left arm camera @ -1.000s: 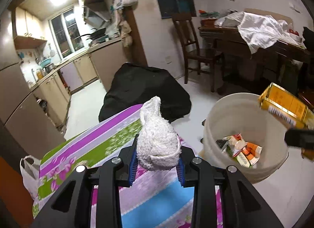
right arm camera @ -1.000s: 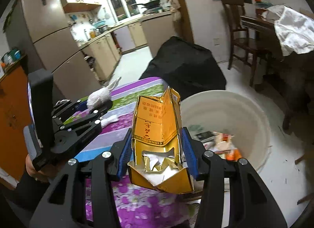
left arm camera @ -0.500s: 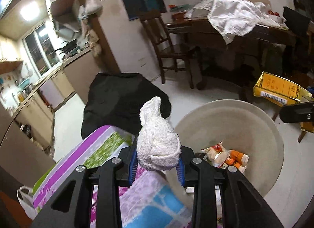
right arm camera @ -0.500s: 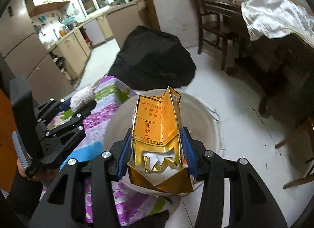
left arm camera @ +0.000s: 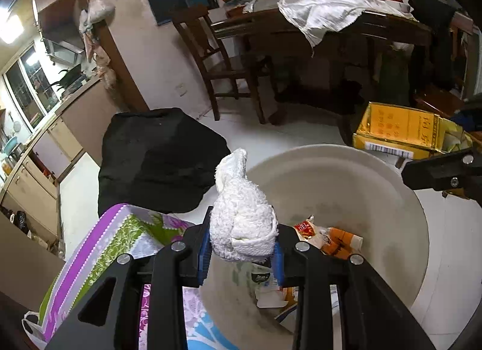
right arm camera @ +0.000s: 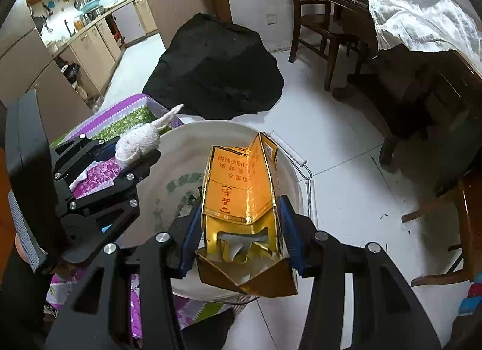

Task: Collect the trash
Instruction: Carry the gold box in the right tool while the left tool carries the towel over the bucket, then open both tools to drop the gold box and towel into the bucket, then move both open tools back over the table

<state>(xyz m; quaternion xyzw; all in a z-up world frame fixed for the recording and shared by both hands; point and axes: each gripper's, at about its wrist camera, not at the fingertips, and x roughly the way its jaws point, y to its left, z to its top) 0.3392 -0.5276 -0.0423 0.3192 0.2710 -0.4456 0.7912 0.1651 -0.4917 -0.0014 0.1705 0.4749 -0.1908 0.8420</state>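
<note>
Left wrist view: the left tool (left arm camera: 242, 247) holds a white wad (left arm camera: 241, 223) tight between its pads, above the near rim of the bucket (left arm camera: 391, 229), where wrappers lie. If released here, the wad may catch the rim and fall on the worktop (left arm camera: 120, 235).

Right wrist view: the right tool (right arm camera: 241, 235) grips a torn gold carton (right arm camera: 241, 196) over the bucket (right arm camera: 168, 145); loose paper inside may spill on the floor

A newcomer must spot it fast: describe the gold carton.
Find the big white bucket on the floor beside the purple flowered cloth. Over it, the right gripper clamps the gold carton. It is shiny, boxy and torn open, unlike the soft white wad nearby.
</note>
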